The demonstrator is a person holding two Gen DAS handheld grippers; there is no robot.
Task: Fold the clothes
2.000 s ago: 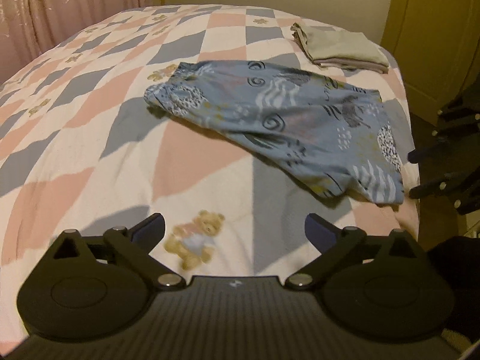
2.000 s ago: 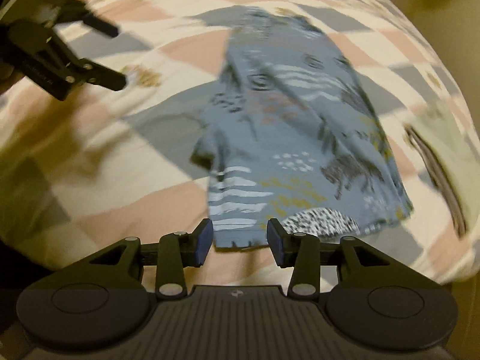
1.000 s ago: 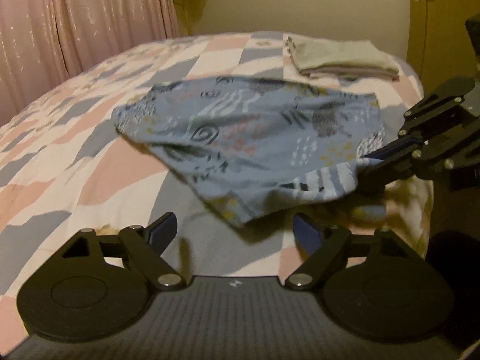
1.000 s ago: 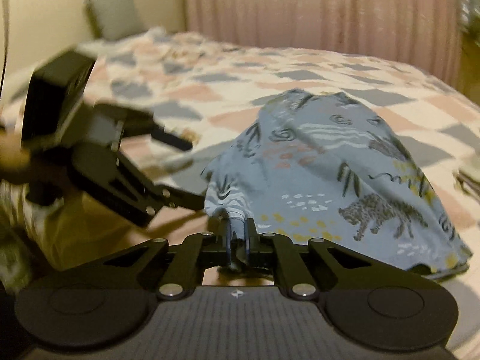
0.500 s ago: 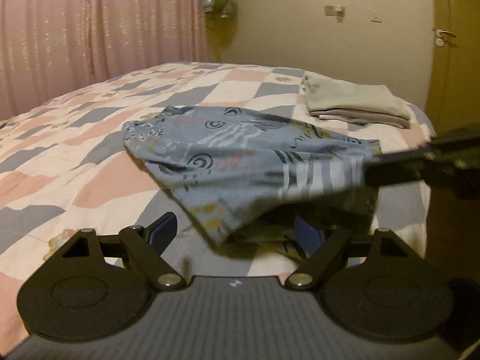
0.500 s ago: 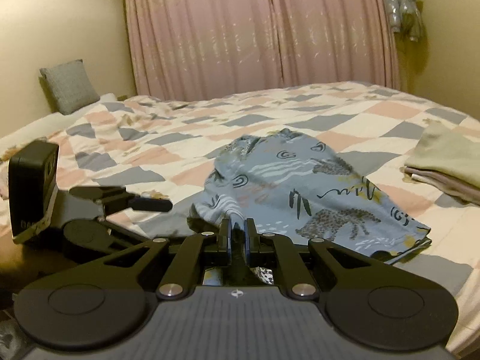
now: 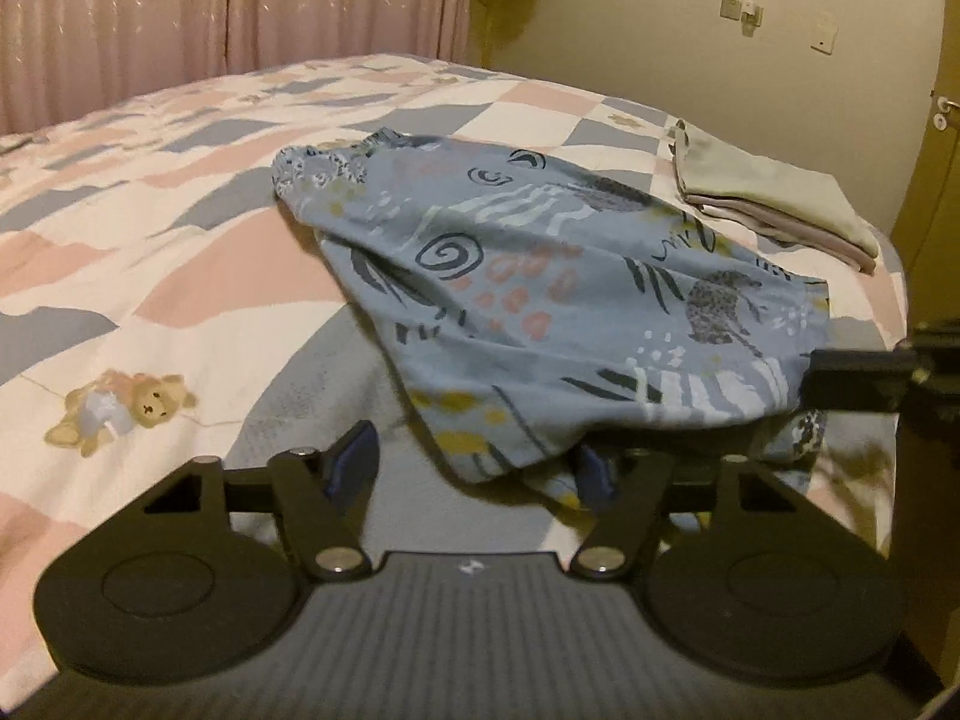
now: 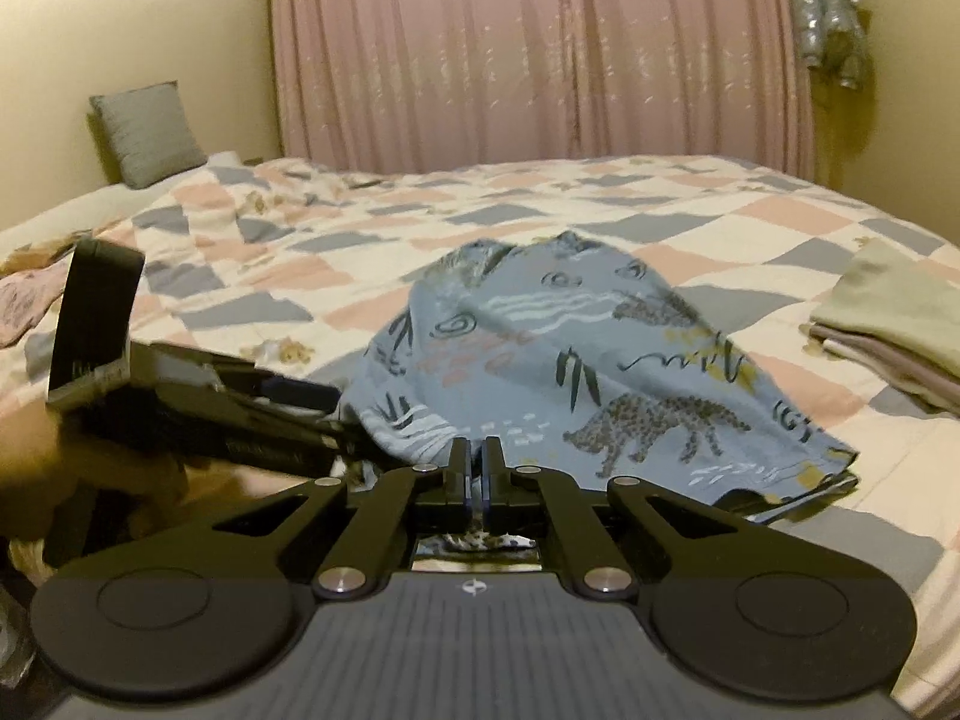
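Note:
A blue garment printed with animals and swirls lies on the checked quilt, its near edge lifted off the bed. My right gripper is shut on that edge; in the left wrist view it reaches in from the right, holding a striped corner. My left gripper is open, and the garment's drooping lower edge hangs between its fingers. In the right wrist view the garment spreads away ahead of me, and the left gripper meets its left corner.
A folded stack of beige and pink clothes sits near the bed's right edge, also visible in the right wrist view. A grey pillow leans at the head. Pink curtains hang behind. A door stands past the bed's corner.
The right gripper closed on the garment's corner and lifted it. My left gripper moved in under the hanging edge, and its fingers now stand a little closer together.

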